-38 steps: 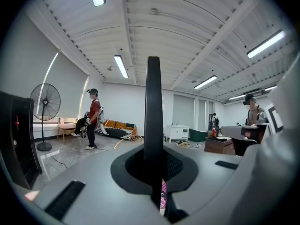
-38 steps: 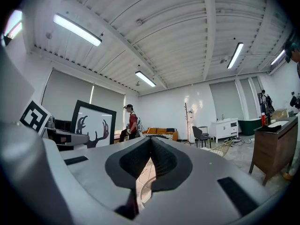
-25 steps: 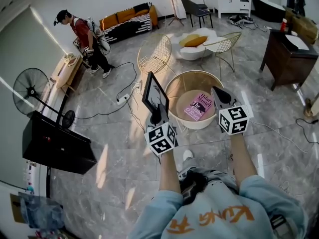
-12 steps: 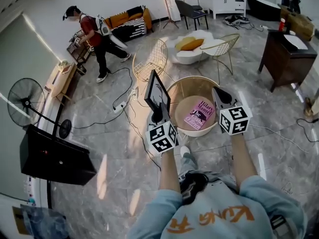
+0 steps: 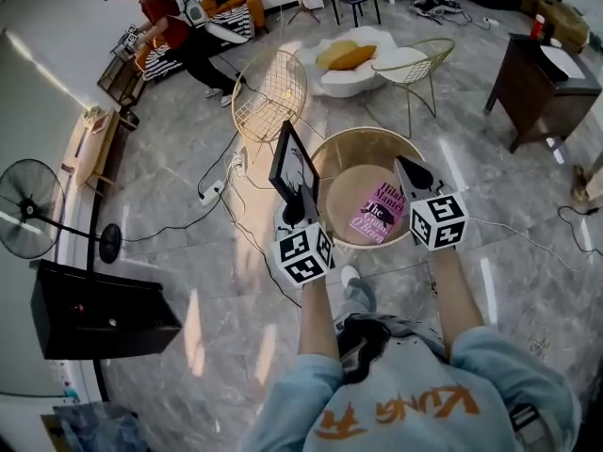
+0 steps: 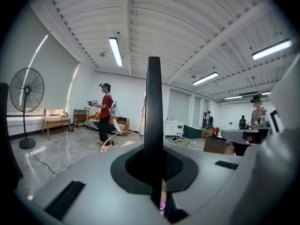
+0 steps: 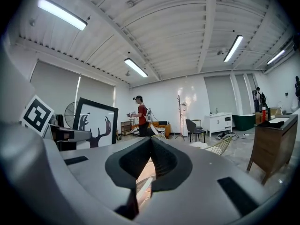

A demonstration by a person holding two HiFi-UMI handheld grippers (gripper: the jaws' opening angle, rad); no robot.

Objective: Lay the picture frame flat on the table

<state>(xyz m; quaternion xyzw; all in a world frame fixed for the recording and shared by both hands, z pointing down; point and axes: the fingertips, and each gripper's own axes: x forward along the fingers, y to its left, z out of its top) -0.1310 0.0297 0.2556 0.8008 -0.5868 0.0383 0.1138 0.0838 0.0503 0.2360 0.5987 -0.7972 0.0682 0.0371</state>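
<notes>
Nearest, the wearer's 2 forearms in light blue sleeves reach out side by side as they did 1 second ago. The marble floor and its cables have slid back under them, so the wearer has been walking forward.

The left gripper (image 5: 299, 210) stays clamped on the lower edge of the black-framed picture with a deer silhouette (image 5: 293, 169), its jaws pinched tight on the thin frame. The picture stands upright in the air, edge-on to that gripper's own camera, and is no more tilted than in the earlier pictures. The right gripper (image 5: 406, 169) rides alongside, apart from the picture, its jaws pressed together with nothing between them.

Just beyond both, the round wooden table inside a gold wire basket (image 5: 341, 188) shows slightly larger than before. A pink paperback book (image 5: 377, 213) lies on the right part of its top. Far off, a person in a red top (image 5: 158, 9) has drifted toward the upper left corner.

I judge the carry is nearly over. What remains is lowering and tipping the picture onto the bare left part of the top, clear of the book.
</notes>
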